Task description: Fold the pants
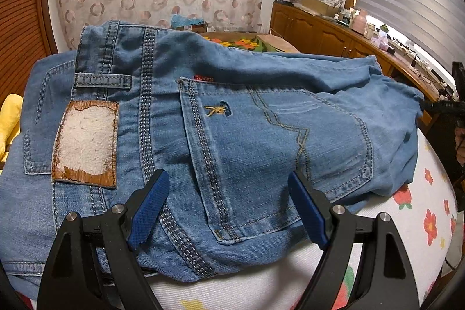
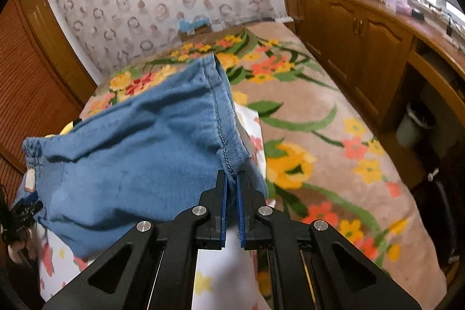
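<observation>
Blue denim pants (image 1: 232,118) lie folded on a white flower-printed sheet (image 1: 430,211), waistband and leather patch (image 1: 87,144) to the left, back pocket in the middle. My left gripper (image 1: 228,175) hovers open just above the back pocket, its blue pads wide apart with only flat denim beneath. In the right wrist view the pants (image 2: 145,150) form a lifted fold. My right gripper (image 2: 231,175) is shut on the seam edge at the near right corner of that fold. The denim is pinched between its pads.
A flowered blanket (image 2: 319,112) covers the bed beyond the sheet. Wooden cabinets (image 2: 363,42) with a cluttered top run along the right, with a waste bin (image 2: 412,124) below. A yellow cloth (image 1: 10,121) lies left of the pants. A louvred wooden door (image 2: 32,83) stands left.
</observation>
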Demonstrator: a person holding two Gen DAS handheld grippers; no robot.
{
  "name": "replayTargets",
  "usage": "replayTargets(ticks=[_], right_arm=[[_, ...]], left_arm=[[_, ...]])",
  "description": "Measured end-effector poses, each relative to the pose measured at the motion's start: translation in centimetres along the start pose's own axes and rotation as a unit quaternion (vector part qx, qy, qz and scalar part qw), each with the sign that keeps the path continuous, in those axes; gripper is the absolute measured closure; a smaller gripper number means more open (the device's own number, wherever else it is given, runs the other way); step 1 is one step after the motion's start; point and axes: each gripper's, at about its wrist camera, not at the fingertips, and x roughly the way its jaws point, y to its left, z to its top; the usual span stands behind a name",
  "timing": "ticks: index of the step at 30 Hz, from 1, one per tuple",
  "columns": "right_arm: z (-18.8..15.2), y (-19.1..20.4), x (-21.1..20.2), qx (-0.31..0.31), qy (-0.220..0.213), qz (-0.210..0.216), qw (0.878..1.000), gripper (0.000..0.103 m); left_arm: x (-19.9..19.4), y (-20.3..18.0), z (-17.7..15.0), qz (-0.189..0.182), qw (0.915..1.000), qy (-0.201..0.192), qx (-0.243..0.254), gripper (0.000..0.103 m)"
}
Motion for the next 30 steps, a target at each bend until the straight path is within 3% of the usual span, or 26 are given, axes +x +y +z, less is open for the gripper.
replayTargets(ticks=[6,9,13,27,30], right_arm=[[-0.9,-1.1,1.6,0.025,0.015,0.004,1.000,0.094],[-0.9,-1.7,2.2,0.039,0.020,0.001,0.999,0.067],[-0.1,-1.7,3.1,0.066,0.037,0.002,0.997,0.058],[0.6,-4.7,5.5,0.147,0.070,0.076,0.984,0.055],[0.5,-4.7,5.4,0.138,0.064,0.089,0.984,0.076]], left_arm=[[0.0,0.0,0.0,0.003,1.0000,0.001,0.002,0.019],[-0.1,0.0,0.0,0.003,1.0000,0.001,0.002,0.019],[-0.1,0.0,-0.1,0.003,1.0000,0.001,0.002,0.019],[-0.1,0.0,-0.1,0.004,1.0000,0.001,0.002,0.019],[-0.1,0.0,0.0,0.004,1.0000,0.002,0.002,0.019]])
